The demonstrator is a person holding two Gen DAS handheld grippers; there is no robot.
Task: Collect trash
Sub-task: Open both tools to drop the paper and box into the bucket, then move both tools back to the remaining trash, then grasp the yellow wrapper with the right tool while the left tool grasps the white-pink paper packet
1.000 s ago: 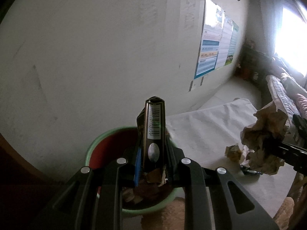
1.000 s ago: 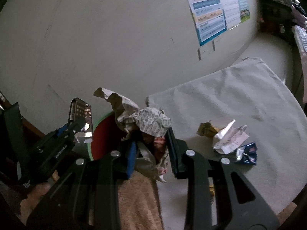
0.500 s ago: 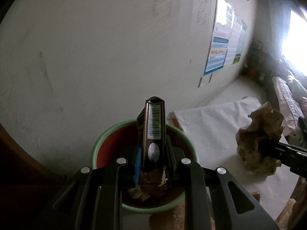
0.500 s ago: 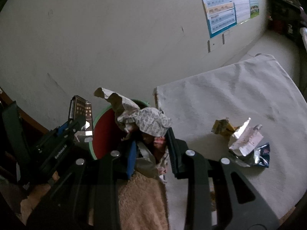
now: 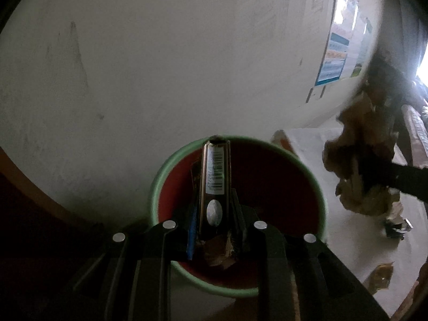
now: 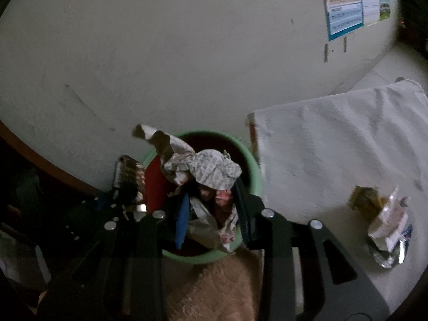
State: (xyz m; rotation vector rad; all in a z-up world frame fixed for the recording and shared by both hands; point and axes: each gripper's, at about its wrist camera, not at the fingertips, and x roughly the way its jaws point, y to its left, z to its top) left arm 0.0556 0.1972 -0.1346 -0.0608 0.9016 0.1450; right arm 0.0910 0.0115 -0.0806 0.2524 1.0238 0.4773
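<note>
A green-rimmed bin [image 5: 157, 187] with a red inside stands against the wall, right below my left gripper [image 5: 214, 206]. That gripper is shut on a flat dark wrapper [image 5: 215, 176] with a barcode, held upright over the bin's mouth. In the right wrist view my right gripper [image 6: 211, 208] hangs over the same bin [image 6: 254, 171], with a wad of crumpled printed paper [image 6: 208, 171] between its pads. Its jaws are opening, though the pads still press on the wad. The left gripper's wrapper [image 6: 128, 169] shows at the bin's left rim.
A white cloth [image 6: 334, 139] covers the surface right of the bin. On it lie a yellow scrap [image 6: 363, 198], a white wrapper [image 6: 388, 224] and a foil packet [image 6: 388, 256]. A tan mat [image 6: 214, 289] lies in front of the bin. A poster [image 6: 347, 8] hangs on the wall.
Both grippers have moved down and towards the bin, which now fills the middle of both views. The right gripper with its paper wad has come over the bin's mouth.
</note>
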